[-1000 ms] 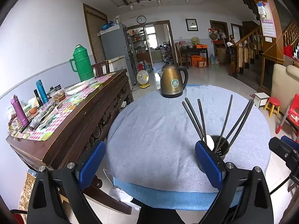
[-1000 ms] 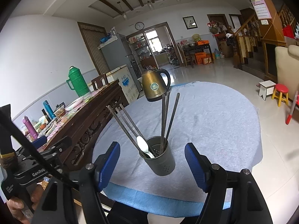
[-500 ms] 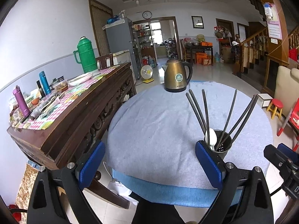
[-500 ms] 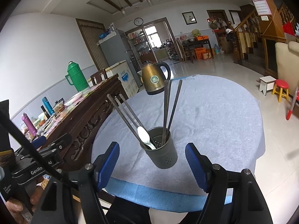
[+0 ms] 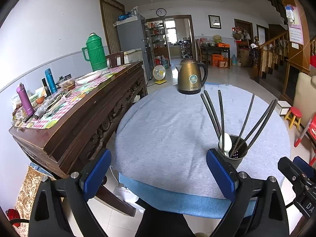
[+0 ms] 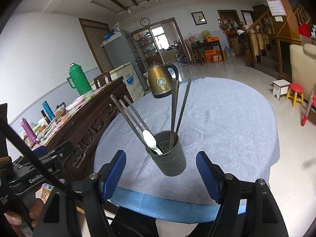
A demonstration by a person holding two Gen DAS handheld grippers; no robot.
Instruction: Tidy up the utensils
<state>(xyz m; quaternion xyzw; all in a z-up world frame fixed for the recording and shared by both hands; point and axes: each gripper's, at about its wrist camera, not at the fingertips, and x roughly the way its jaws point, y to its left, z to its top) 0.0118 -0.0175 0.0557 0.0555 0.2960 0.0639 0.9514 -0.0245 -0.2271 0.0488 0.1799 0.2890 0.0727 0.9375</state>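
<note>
Little has moved since the earlier frames. Both grippers hang with jaws apart and empty: the left gripper (image 5: 158, 174) over the tabletop's (image 5: 167, 130) near edge, the right gripper (image 6: 160, 174) facing the utensil holder (image 6: 171, 158). It stands near that edge, with chopsticks (image 6: 173, 108) and a white spoon (image 6: 151, 141). Beyond lies bare cloth, reaching the kettle (image 6: 161, 83) at the far edge.

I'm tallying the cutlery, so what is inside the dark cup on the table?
The cup holds six dark chopsticks and one white spoon, bowl end up. Its wall hides their lower ends and anything at the bottom.
</note>
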